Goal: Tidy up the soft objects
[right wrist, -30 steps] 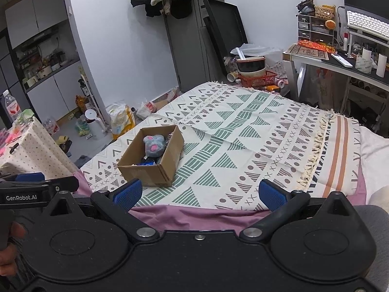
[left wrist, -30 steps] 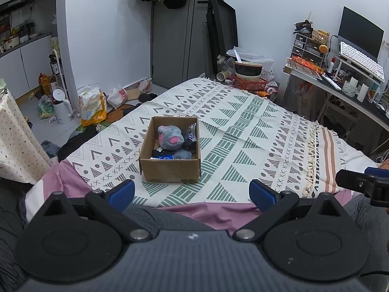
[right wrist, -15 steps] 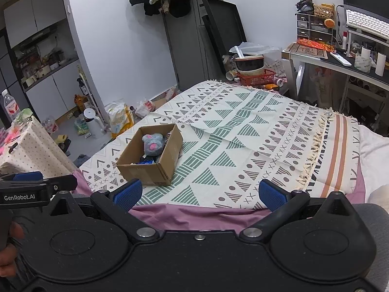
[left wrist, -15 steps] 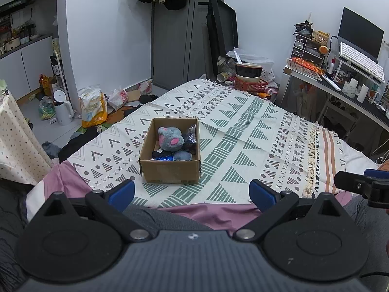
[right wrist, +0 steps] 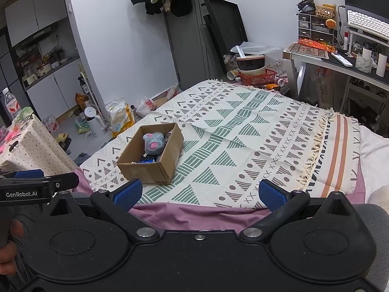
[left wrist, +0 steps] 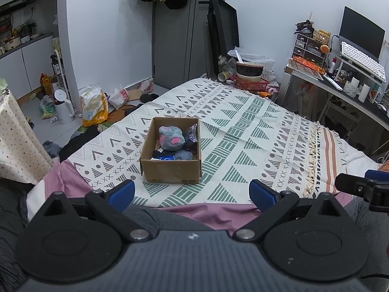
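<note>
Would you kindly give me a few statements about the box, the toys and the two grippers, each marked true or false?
1. The cardboard box sits on the patterned blanket. True.
2. The grey plush with pink spots lies inside the box. True.
3. The left gripper is clamped on the plush. False: it is open and empty, short of the box.
4. The right gripper is open. True.
5. The box is closed with flaps. False: it is open-topped.

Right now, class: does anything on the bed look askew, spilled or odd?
Nothing stands out. The cardboard box sits upright on the patterned blanket, the grey plush toy inside; nothing has spilled.
</note>
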`<action>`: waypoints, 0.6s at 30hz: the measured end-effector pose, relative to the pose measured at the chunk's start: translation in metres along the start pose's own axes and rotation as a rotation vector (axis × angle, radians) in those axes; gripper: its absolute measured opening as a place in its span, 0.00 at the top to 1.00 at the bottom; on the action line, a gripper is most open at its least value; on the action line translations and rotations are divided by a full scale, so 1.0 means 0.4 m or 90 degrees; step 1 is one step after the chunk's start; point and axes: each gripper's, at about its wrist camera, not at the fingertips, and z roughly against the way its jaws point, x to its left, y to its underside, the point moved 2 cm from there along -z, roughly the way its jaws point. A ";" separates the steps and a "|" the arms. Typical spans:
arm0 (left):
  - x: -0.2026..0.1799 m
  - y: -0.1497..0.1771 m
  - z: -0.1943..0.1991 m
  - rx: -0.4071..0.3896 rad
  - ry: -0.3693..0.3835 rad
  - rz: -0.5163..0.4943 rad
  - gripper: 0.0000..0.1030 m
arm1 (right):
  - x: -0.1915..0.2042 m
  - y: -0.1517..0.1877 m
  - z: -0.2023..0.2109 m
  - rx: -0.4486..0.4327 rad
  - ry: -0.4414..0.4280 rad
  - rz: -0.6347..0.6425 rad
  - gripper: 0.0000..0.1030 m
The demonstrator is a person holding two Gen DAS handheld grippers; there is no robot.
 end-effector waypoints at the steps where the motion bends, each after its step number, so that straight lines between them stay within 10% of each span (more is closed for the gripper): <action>1: -0.001 0.001 0.001 0.000 0.000 -0.001 0.03 | 0.001 0.001 0.002 -0.002 -0.001 0.001 0.00; 18: 0.007 -0.012 -0.002 0.006 0.001 0.001 0.03 | 0.005 0.001 0.004 0.001 -0.001 0.009 0.00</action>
